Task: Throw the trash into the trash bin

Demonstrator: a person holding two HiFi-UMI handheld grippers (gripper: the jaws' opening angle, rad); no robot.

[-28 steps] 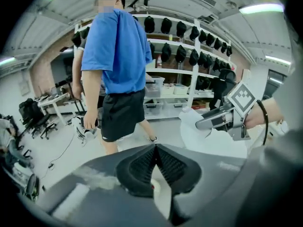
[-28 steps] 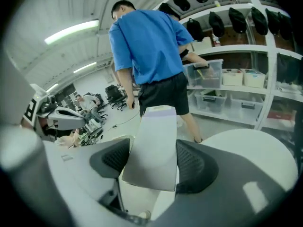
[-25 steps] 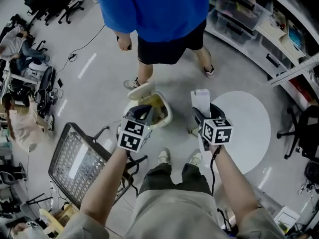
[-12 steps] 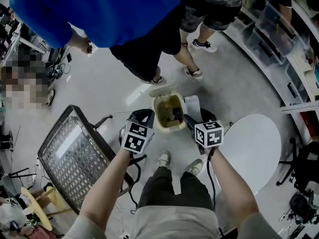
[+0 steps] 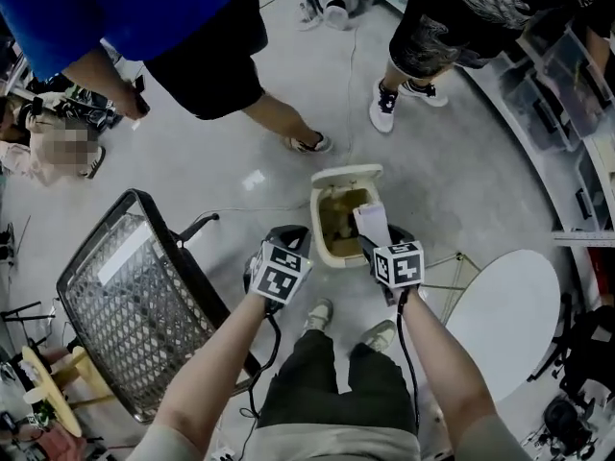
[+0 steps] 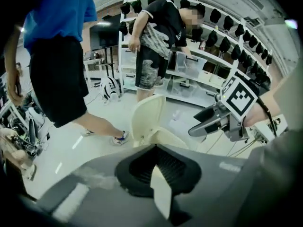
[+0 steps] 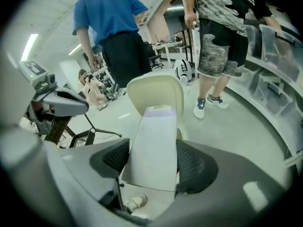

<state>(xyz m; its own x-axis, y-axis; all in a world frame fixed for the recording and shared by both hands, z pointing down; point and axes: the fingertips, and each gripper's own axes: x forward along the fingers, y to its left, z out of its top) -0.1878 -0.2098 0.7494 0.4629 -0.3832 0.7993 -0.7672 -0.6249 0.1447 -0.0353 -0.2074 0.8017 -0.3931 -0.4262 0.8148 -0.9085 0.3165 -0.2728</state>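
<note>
The floor point(image 5: 461, 190) is pale grey and glossy, and it catches streaks from the ceiling strip lights point(image 7: 29, 46). A black mesh-backed office chair point(image 5: 125, 296) stands at the left, a round white table point(image 5: 504, 305) at the right. White shelves point(image 6: 208, 56) curve along the right wall, stacked with clear plastic bins point(image 5: 567, 94). A thin cable point(image 5: 351, 75) trails across the floor.
</note>
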